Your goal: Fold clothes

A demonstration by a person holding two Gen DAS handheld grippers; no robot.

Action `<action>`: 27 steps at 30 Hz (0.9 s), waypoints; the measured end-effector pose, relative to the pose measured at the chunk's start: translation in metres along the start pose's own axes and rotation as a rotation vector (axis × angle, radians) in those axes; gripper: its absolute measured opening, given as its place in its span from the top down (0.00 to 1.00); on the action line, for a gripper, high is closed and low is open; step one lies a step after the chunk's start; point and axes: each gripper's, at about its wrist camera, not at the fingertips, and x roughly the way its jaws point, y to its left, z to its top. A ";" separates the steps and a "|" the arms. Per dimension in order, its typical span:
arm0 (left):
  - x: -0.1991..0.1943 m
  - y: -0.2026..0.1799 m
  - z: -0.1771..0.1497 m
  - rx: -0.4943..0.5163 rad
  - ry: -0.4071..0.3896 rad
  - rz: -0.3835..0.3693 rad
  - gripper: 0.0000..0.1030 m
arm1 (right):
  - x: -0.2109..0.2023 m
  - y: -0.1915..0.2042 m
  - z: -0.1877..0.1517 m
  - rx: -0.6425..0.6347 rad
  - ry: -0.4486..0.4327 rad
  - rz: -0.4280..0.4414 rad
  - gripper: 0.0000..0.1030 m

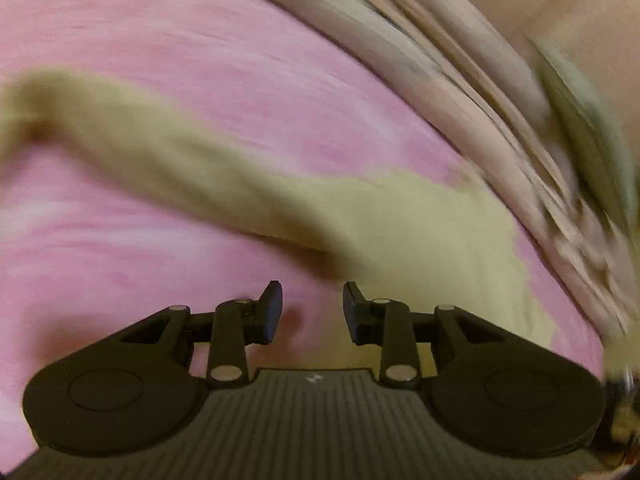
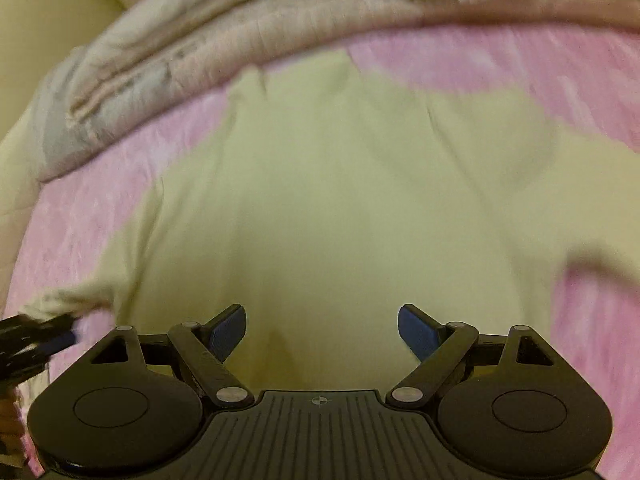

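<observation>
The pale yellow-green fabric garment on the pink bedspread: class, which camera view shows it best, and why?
The right wrist view. There the pale yellow-green fabric garment lies spread across most of the frame on the pink bedspread, with its outline readable. The left wrist view catches only a blurred long strip and one corner of it.

Left gripper (image 1: 313, 312) angled downward, jaws partly apart with nothing between the pads; right gripper (image 2: 322, 334) angled downward, jaws spread wide and empty; left gripper also visible, blurred, at the right wrist view's lower left edge
</observation>
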 end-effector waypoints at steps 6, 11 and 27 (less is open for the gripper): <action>-0.065 0.087 0.025 0.107 -0.086 0.285 0.63 | 0.001 0.018 -0.024 0.111 0.069 -0.021 0.16; -0.047 0.127 0.029 0.221 -0.027 0.365 0.65 | 0.012 0.036 -0.028 0.142 0.077 -0.079 0.16; -0.113 0.128 0.028 0.965 -0.367 0.511 0.89 | 0.024 0.084 -0.061 0.159 0.135 -0.184 0.16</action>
